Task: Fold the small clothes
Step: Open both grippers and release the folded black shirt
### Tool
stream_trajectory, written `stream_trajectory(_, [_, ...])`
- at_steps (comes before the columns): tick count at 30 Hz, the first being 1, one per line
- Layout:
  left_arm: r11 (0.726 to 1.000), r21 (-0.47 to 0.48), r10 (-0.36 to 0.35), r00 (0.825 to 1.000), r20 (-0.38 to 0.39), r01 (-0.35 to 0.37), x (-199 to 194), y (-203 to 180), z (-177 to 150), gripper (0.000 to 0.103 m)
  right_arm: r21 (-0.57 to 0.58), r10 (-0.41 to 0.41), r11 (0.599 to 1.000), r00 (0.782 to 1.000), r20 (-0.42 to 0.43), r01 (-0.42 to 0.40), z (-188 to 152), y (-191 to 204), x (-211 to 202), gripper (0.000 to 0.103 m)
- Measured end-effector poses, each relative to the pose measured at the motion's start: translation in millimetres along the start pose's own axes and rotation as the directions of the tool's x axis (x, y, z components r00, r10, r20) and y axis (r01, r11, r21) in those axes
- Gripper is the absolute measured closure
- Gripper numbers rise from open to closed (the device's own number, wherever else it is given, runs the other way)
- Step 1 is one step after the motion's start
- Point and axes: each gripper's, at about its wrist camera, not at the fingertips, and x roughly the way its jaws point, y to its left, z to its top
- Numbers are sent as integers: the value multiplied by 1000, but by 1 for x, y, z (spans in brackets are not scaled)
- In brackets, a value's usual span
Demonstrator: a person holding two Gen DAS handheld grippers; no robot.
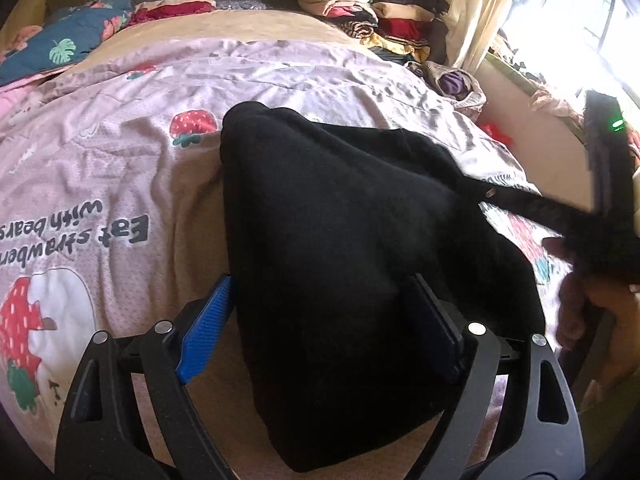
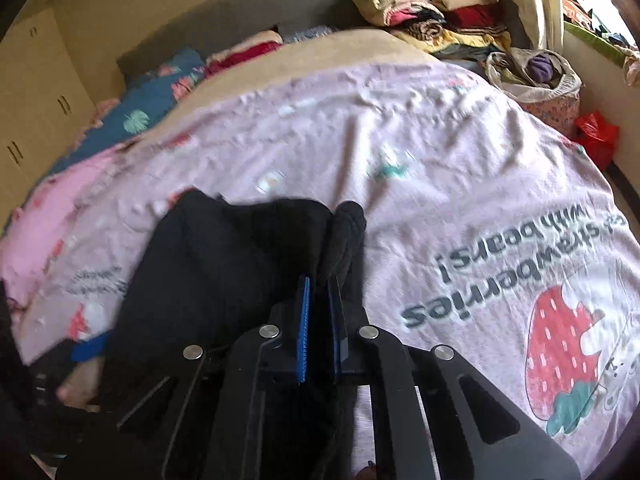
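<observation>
A black knit garment (image 1: 344, 264) lies on the pink strawberry bedspread (image 1: 120, 152). My left gripper (image 1: 320, 320) is open, its blue-padded fingers (image 1: 206, 328) standing wide on either side of the garment's near part. My right gripper (image 2: 320, 320) is shut on a fold of the same black garment (image 2: 240, 264) and holds its edge up off the bed. In the left wrist view the right gripper (image 1: 608, 216) shows at the right edge, pulling a stretched strip of the black fabric.
Stacks of folded clothes (image 1: 372, 12) sit at the bed's far right corner near a curtain (image 1: 476, 12). A blue floral quilt (image 1: 60, 44) lies at the far left. A bag of clothes (image 2: 536, 72) and a red bag (image 2: 596, 136) stand beside the bed. Wardrobe doors (image 2: 36, 92) stand at the left.
</observation>
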Motion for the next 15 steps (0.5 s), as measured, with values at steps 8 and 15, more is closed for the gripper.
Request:
stream_trajectory(8, [1000, 5, -2, 1000, -7, 2, 0, -2, -5, 23, 25, -34, 999, 999, 26, 34, -21, -7, 10, 90])
stream_trajectory(15, [1000, -8, -5, 1000, -5, 5, -3, 1, -9, 23, 53, -34, 998, 992, 123, 28, -36, -1, -37, 67])
